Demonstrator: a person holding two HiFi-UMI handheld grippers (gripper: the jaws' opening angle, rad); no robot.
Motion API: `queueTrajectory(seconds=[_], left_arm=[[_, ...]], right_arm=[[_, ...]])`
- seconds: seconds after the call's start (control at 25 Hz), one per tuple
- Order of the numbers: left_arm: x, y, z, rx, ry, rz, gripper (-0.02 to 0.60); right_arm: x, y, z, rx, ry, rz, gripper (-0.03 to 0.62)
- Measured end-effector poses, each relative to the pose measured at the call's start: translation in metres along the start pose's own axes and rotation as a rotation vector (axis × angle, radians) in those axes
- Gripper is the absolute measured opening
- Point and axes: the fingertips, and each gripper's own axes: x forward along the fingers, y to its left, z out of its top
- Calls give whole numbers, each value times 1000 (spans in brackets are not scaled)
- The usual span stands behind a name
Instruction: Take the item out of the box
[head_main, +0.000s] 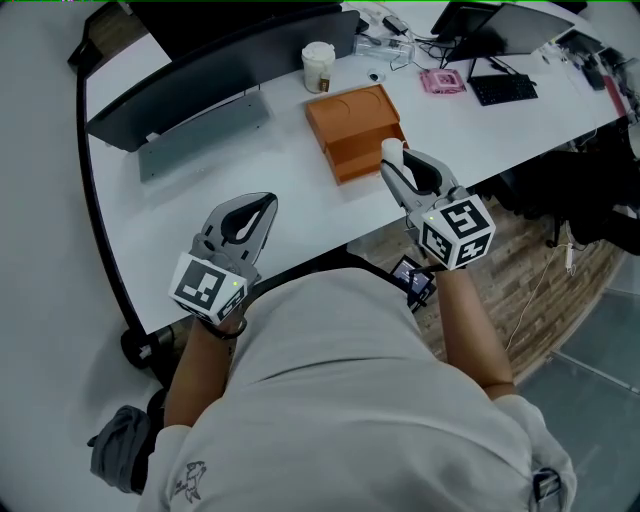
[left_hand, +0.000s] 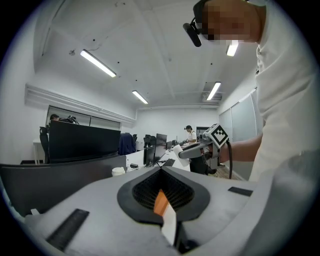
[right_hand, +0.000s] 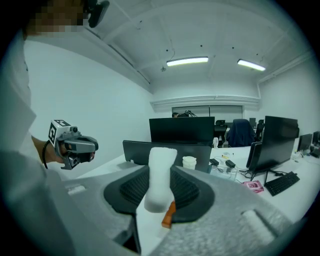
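An orange box (head_main: 352, 122) sits on the white table (head_main: 200, 190), its lid flat on top. My right gripper (head_main: 396, 160) hangs just in front of the box's near right corner, shut on a white foam-like cylinder (head_main: 392, 150). In the right gripper view the white cylinder (right_hand: 160, 175) stands upright between the jaws, and a sliver of the orange box (right_hand: 170, 214) shows below it. My left gripper (head_main: 262, 205) hovers over the table's near edge to the left, jaws together with nothing in them. Through its slit a bit of the box (left_hand: 161, 202) shows.
A paper cup (head_main: 318, 66) stands behind the box. A dark monitor (head_main: 230, 55) and a grey panel (head_main: 200, 130) lie at the back left. A keyboard (head_main: 503, 89) and a pink item (head_main: 442, 81) are far right. A person stands far off (left_hand: 190, 134).
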Motion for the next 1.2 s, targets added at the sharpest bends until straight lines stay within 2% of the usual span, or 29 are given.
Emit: queueTrajectory(seconds=[0.44,0.88,1.2], left_arm=[[-39,-10,-22,-48,17,-41,-3],[-29,-26,-12,-43,6,-14,-3],[5,-86,-7,-44,15,5,-3]], right_arm=[[-23,57,-16,-14,37,-1,130],[-48,47,-7,-37,4,32,130],[-94,27,-22,-51,-2,92,130]])
